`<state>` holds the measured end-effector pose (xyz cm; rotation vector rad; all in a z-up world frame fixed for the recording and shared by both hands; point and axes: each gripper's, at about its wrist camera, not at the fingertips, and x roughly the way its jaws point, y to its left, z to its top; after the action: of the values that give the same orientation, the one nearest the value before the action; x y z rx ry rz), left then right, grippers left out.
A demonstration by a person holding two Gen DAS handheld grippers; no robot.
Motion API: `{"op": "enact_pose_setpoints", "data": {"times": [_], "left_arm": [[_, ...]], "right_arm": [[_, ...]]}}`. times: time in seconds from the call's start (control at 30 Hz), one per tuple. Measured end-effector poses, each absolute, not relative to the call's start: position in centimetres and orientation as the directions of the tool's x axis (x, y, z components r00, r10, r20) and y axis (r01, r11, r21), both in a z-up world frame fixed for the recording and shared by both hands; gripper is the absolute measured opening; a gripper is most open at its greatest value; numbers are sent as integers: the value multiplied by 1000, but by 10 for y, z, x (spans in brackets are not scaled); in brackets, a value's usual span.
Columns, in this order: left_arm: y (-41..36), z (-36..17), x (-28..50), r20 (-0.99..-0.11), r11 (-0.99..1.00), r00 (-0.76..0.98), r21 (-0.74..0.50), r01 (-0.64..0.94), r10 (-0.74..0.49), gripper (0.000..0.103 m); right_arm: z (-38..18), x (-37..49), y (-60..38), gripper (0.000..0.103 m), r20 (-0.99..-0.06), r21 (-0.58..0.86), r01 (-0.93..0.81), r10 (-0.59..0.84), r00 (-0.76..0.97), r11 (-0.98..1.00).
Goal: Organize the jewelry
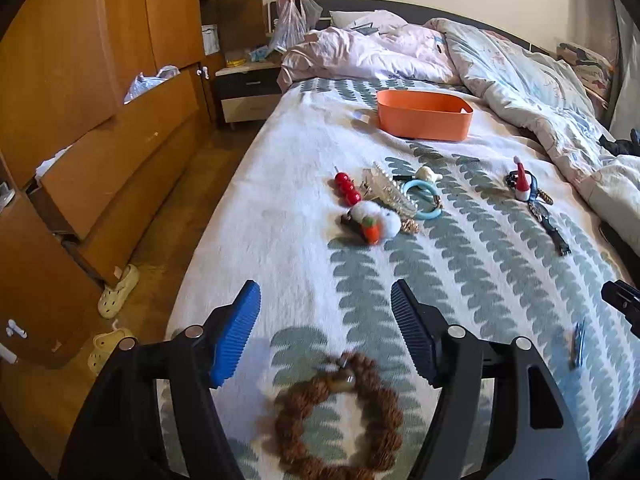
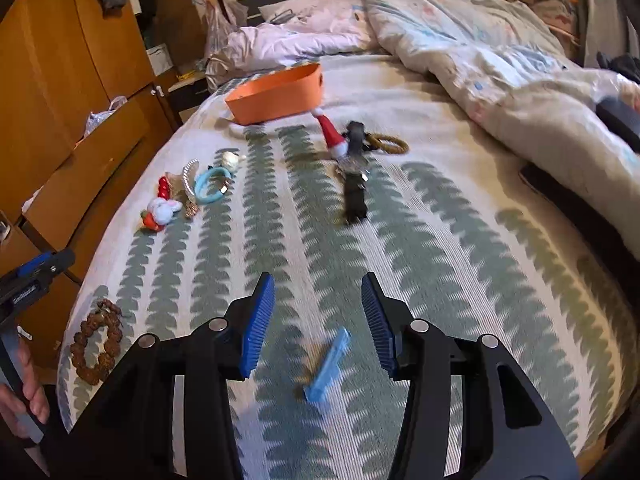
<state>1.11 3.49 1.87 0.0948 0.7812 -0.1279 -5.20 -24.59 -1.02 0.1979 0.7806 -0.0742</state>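
Bead bracelet (image 1: 340, 412) on patterned bedspread (image 1: 480, 264)

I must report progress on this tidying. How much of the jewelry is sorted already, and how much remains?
Nothing looks done: no item shows inside the orange plastic bin, though its floor is hidden. In hand: nothing. The left gripper is open over the brown beaded bracelet; the right gripper is open over the light blue hair clip. Left: those two, the black wristwatch, and the blue ring bracelet cluster.

Home bedroom, unmade bed (image 1: 460, 240), wooden wardrobe (image 1: 100, 80)
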Motion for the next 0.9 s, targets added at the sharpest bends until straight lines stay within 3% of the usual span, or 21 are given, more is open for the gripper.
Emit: {"op": "enact_pose_setpoints", "data": {"times": [0.23, 0.47, 0.5, 0.6, 0.9], "left_arm": [[14, 29, 39, -693, 985, 718, 71, 155, -63, 68], [1, 35, 72, -690, 988, 722, 65, 139, -56, 81], [0, 34, 77, -696, 989, 716, 61, 138, -56, 83], [-3, 28, 102, -736, 993, 675, 30, 117, -58, 84], [-12, -6, 150, -840, 992, 539, 11, 125, -59, 84]], "right_arm": [[-1, -27, -240, 49, -707, 102, 75, 19, 707, 992], [1, 6, -248, 49, -737, 84, 65, 18, 675, 994], [0, 13, -250, 50, -748, 73, 67, 10, 663, 995], [1, 33, -259, 71, -753, 33, 100, -41, 657, 994], [-12, 93, -296, 75, -803, 64, 154, -41, 595, 986]]}}
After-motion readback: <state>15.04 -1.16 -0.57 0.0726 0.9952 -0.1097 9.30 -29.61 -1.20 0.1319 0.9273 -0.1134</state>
